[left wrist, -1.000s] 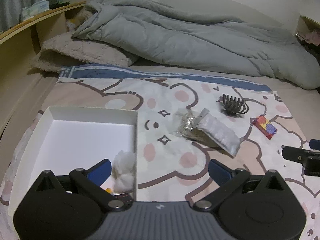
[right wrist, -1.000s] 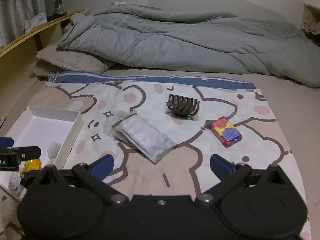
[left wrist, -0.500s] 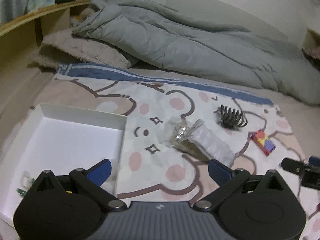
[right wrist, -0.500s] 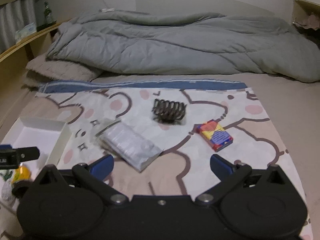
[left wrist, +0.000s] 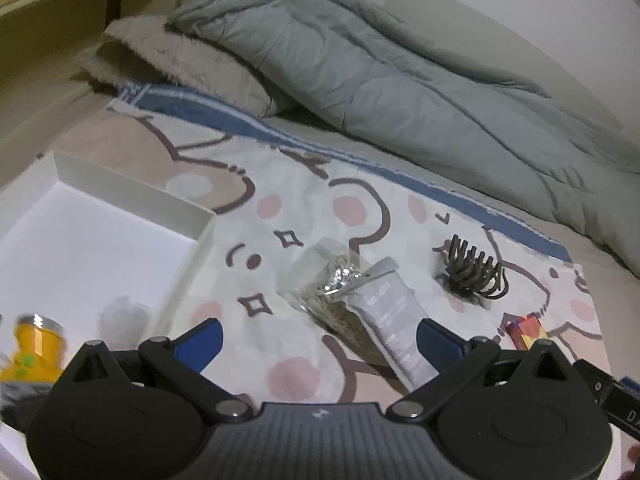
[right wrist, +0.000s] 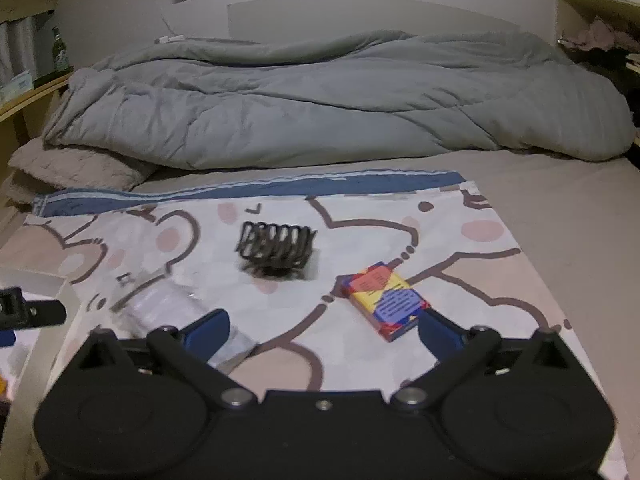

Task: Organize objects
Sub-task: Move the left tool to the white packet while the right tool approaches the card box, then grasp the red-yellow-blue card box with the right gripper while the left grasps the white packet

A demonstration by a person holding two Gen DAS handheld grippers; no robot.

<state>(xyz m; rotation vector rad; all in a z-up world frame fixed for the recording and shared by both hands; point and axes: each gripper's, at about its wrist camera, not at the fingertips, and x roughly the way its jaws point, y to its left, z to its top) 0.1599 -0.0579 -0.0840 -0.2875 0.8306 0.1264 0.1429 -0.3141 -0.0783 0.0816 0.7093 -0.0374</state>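
We had both tools wide apart and carrying nothing: the left gripper (left wrist: 316, 338) hung over the blanket by the box, the right gripper (right wrist: 322, 326) low over the blanket's near edge. Closest in, the white box (left wrist: 132, 192) already held a yellow toy (left wrist: 34, 346) and a white fluffy ball (left wrist: 120, 320), so by our reckoning the sorting was partly done. Just ahead of the left fingers (left wrist: 198, 340) lay the clear packet (left wrist: 326, 280), touching the white sachet (left wrist: 394, 320) beside it, both out on the bear-print blanket (left wrist: 320, 208). The colourful card box (right wrist: 382, 300) sat right by the right fingers (right wrist: 434, 330). Farther out was the dark hair claw (right wrist: 276, 242), apart from the rest. That left four things to go, we judged. Beyond them the grey duvet (right wrist: 320, 100) lay heaped across the bed.
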